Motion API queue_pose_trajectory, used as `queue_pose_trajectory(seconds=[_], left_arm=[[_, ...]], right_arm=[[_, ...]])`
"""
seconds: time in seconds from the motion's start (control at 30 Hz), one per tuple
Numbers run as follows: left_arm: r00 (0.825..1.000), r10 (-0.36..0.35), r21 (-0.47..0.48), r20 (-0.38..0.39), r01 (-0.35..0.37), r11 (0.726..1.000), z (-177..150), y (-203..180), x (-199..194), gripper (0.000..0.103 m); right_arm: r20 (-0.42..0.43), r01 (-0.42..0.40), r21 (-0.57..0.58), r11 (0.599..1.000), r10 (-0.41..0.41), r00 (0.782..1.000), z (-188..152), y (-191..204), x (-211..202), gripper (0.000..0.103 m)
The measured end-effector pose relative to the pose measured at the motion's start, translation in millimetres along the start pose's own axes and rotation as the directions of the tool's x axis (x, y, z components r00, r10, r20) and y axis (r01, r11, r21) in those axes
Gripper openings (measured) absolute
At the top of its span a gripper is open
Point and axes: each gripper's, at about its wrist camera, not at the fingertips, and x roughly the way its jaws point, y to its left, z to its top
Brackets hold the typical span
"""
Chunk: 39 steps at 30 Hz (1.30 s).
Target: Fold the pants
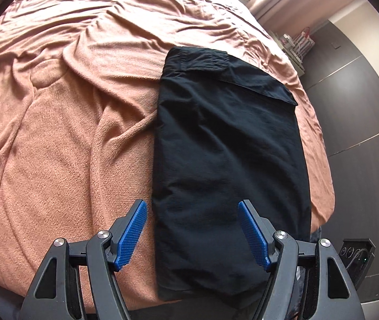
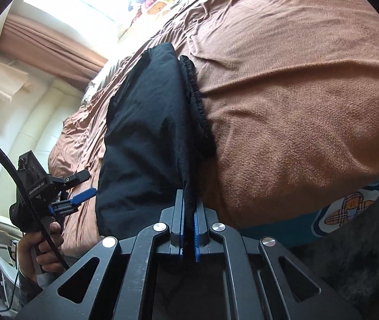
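From the left wrist, the black pants (image 1: 229,138) lie folded into a long strip on the brown blanket (image 1: 64,122), along the right edge of the bed, one end reaching the near edge. The left gripper (image 1: 192,236) hangs over that near end with its blue pads (image 1: 132,236) spread wide, one over the blanket beside the strip and one over the cloth, pressing on nothing. From the right wrist, the right gripper (image 2: 188,230) is clenched on a fold of the pants (image 2: 146,138) at the near edge of the bed, black cloth running up from between its pads. At the left, a hand (image 2: 40,250) holds the left gripper (image 2: 86,184), released, beside the pants.
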Motion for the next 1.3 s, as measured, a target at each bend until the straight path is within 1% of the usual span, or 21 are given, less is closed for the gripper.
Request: queue_pose_trajectory(seconds=[0.07,0.1,0.17,0.2,0.27,0.3,0.33,0.4,0.6,0.67,0.7,0.73,0.8,0.9,1.03,1.23,1.3], left_arm=[[1.000,-0.004,-0.006,-0.004,0.004,1.000,1,5,3,0.073],[1.000,-0.005,-0.005,-0.003,0.005,1.000,1,6,4,0.073],[1.000,-0.008,-0.001,0.000,0.008,1.000,3,6,5,0.073],[1.000,-0.013,-0.002,0.001,0.013,1.000,4,6,6,0.073],[1.000,-0.023,-0.006,0.006,0.023,1.000,6,7,7,0.073],[1.000,-0.025,-0.008,0.007,0.025,1.000,7,7,8,0.073],[1.000,-0.027,-0.010,0.007,0.027,1.000,9,8,9,0.073],[1.000,-0.030,-0.015,0.002,0.030,0.999,10,8,12,0.073],[0.999,-0.039,-0.022,0.000,0.038,0.999,17,13,18,0.073],[0.999,-0.043,-0.023,-0.001,0.043,0.999,19,15,20,0.072],[0.999,-0.046,-0.024,-0.002,0.046,0.999,21,16,21,0.072],[0.999,-0.050,-0.026,-0.003,0.050,0.998,22,17,22,0.072],[0.998,-0.057,-0.027,-0.003,0.057,0.998,25,18,25,0.072],[0.998,-0.062,-0.025,-0.001,0.062,0.998,30,19,27,0.069],[0.997,-0.082,-0.031,-0.005,0.081,0.996,37,21,31,0.062],[0.995,-0.104,-0.048,-0.002,0.104,0.993,46,25,39,0.062],[0.994,-0.108,-0.046,0.001,0.108,0.993,49,25,41,0.060]], right_arm=[[-0.011,-0.018,0.009,1.000,0.018,1.000,2,2,0,0.004],[-0.008,-0.032,0.010,0.999,0.032,0.999,5,2,-3,0.006],[0.012,-0.042,-0.006,0.999,0.042,0.999,11,5,-11,0.009],[0.026,-0.042,-0.016,0.999,0.042,0.999,13,4,-16,0.012],[0.045,-0.050,-0.023,0.998,0.051,0.998,20,2,-21,0.026],[0.053,-0.055,-0.024,0.998,0.056,0.997,24,1,-23,0.041],[0.061,-0.056,-0.027,0.998,0.058,0.996,27,-1,-24,0.054],[0.074,-0.040,-0.034,0.999,0.043,0.996,32,-2,-25,0.060],[0.074,0.008,-0.056,0.998,-0.004,0.997,44,-4,-20,0.061],[0.070,0.017,-0.069,0.997,-0.012,0.997,48,1,-18,0.067],[0.071,0.021,-0.078,0.997,-0.015,0.997,50,4,-15,0.072],[0.071,0.021,-0.089,0.996,-0.015,0.997,53,7,-13,0.073],[0.062,0.018,-0.104,0.994,-0.012,0.998,58,12,-8,0.073],[0.055,0.025,-0.126,0.992,-0.018,0.998,65,18,-1,0.073],[0.042,0.036,-0.153,0.988,-0.030,0.999,76,23,11,0.073],[0.029,0.039,-0.175,0.984,-0.035,0.999,88,28,26,0.073],[0.028,0.046,-0.180,0.983,-0.041,0.999,90,29,30,0.073]])
